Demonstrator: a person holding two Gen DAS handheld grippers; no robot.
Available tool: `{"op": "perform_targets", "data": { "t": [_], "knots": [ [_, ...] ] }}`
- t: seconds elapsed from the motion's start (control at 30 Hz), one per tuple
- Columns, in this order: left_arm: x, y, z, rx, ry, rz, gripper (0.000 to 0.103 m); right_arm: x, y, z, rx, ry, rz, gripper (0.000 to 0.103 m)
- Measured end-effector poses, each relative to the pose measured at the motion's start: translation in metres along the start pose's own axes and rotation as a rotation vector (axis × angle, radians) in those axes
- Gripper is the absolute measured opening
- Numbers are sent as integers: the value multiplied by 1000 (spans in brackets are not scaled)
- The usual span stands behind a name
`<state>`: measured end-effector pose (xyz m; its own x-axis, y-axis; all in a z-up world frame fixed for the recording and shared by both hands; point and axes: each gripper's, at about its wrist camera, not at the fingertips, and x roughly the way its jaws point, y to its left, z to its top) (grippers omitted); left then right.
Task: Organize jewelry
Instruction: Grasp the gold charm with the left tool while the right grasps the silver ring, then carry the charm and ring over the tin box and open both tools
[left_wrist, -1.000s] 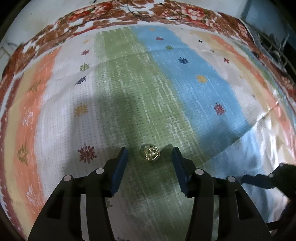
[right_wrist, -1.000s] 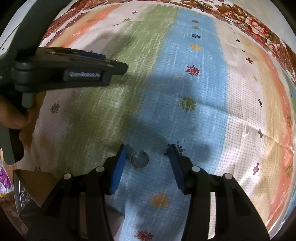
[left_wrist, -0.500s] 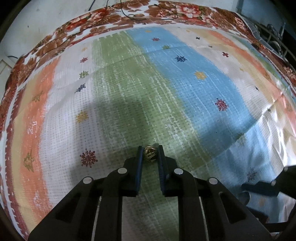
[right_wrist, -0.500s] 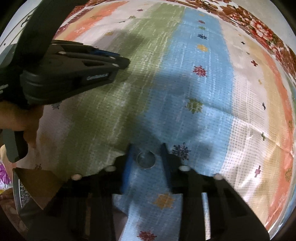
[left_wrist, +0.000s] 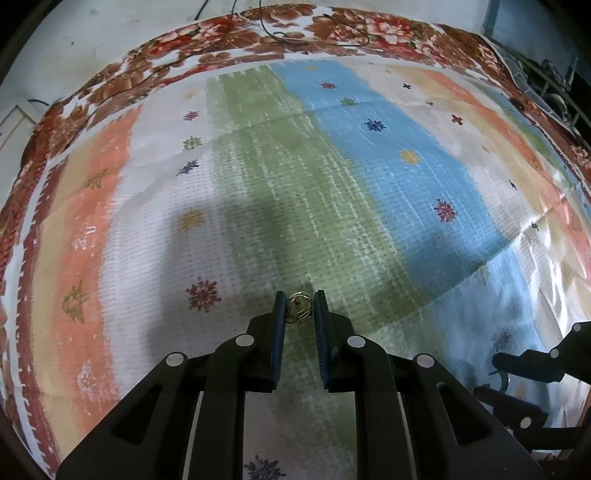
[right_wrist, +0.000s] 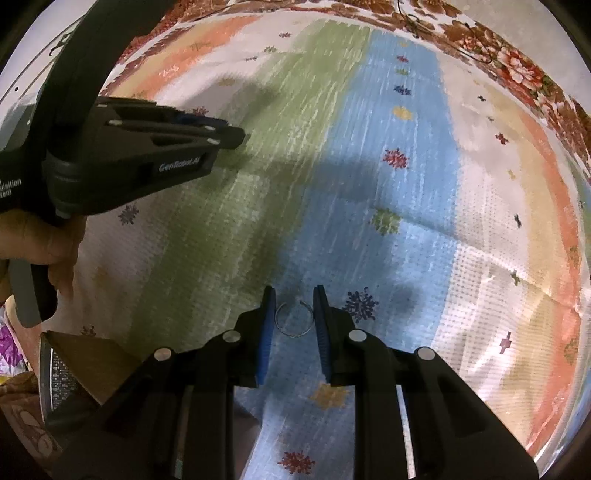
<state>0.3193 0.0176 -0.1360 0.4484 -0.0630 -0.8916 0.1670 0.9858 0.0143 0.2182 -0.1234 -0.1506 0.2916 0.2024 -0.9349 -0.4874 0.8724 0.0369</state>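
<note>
The left gripper (left_wrist: 300, 309) is pointing steeply down at a striped cloth (left_wrist: 369, 192) that is covering the table, and its jaws are clamping a small gold openwork ring (left_wrist: 300, 311) between their blue pads. The ring is sitting on the cloth's green stripe, right at the tips of the two fingers (left_wrist: 280, 314), touching both of them. These jaws have just been closing, with the ring between them.

The right gripper (right_wrist: 294, 314) is also aiming down, over the blue stripe. Between its jaws a thin silver ring (right_wrist: 294, 319) is lying, an open band with a small gap at its far side. The blue pads are standing just at the ring's left and right edges; they seem to be touching it, so the jaws are reading as closed on the ring. These jaws too have just been closing around it.

In the right wrist view the left gripper (right_wrist: 236, 137) is showing from the side at the far left, with a hand (right_wrist: 40, 240) wrapping its handle. In the left wrist view the right gripper's dark body is peeking in at the near right edge.

A brown floral border (left_wrist: 332, 29) is running along the cloth's far edge. A brown box-like thing (right_wrist: 88, 362) is lying at the near left, too cut off to identify.
</note>
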Motion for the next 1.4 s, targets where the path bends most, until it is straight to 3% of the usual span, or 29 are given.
{"op": "perform_targets", "data": {
  "t": [0.43, 1.0, 1.4],
  "knots": [
    [-48, -1, 0, -26, -45, 39, 15, -37, 4, 0, 35, -83, 7, 22],
    [-100, -7, -36, -116, -79, -18, 15, -98, 27, -12, 36, -182, 20, 22],
    [-124, -17, -60, -127, -97, -59, 15, -122, 40, -28, 43, -209, 42, 22]
  ]
}}
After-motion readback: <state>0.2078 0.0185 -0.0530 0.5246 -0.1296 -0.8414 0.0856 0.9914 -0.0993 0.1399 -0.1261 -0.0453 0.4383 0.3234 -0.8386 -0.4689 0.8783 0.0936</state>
